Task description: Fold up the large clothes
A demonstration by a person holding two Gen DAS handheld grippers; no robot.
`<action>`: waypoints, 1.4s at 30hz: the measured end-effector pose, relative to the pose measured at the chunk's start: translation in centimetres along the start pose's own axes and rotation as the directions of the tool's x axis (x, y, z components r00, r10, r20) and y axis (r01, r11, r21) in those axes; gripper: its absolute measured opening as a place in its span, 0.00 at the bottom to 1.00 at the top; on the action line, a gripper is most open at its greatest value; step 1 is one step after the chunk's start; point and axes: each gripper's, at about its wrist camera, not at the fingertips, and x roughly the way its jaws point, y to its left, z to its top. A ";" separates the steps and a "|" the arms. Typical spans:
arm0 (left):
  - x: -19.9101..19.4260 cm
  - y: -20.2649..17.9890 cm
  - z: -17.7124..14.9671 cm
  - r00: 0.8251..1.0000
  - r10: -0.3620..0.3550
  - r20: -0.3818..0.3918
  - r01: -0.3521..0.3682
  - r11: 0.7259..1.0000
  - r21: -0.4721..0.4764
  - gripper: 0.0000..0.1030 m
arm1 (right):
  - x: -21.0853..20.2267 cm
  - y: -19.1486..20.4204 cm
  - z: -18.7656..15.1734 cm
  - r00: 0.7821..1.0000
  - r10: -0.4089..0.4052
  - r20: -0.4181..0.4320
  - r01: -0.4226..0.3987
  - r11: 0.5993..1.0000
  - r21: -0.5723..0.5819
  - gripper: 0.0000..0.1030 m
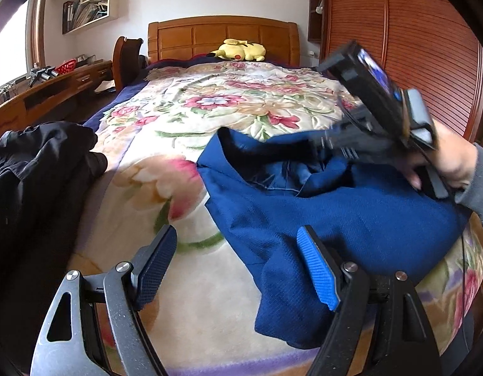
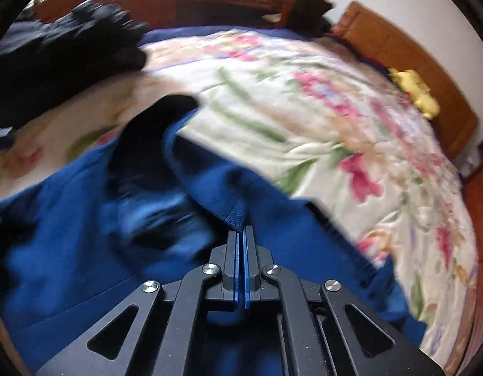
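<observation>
Across the lower right of the left wrist view, the blue garment (image 1: 335, 219) sprawls on the floral bedspread (image 1: 210, 109), its length running lower-left to right, right gripper (image 2: 241, 235) pinching its fold, left gripper (image 1: 238, 263) gaping wide.

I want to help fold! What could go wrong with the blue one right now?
The right gripper pinches only a small fold of the blue garment, so the cloth might slip out. The left gripper is open and holds nothing, so the garment could bunch up more. It might also drag toward the black clothes.
</observation>
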 end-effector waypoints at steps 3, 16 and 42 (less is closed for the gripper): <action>0.1 -0.3 -0.1 1.000 -0.004 -0.003 0.004 1.000 0.009 0.78 | -0.1 -3.0 1.5 0.993 -0.102 0.055 0.093 0.983 0.157 0.02; -0.3 -0.2 0.0 1.000 -0.006 0.004 0.006 1.000 0.012 0.78 | -1.0 1.4 -1.1 0.979 0.202 0.041 -0.205 0.974 0.095 0.63; 0.3 -0.6 -0.2 1.000 -0.012 -0.012 0.012 0.999 0.032 0.78 | 1.3 -4.8 0.6 0.988 0.005 0.155 -0.053 0.950 0.307 0.67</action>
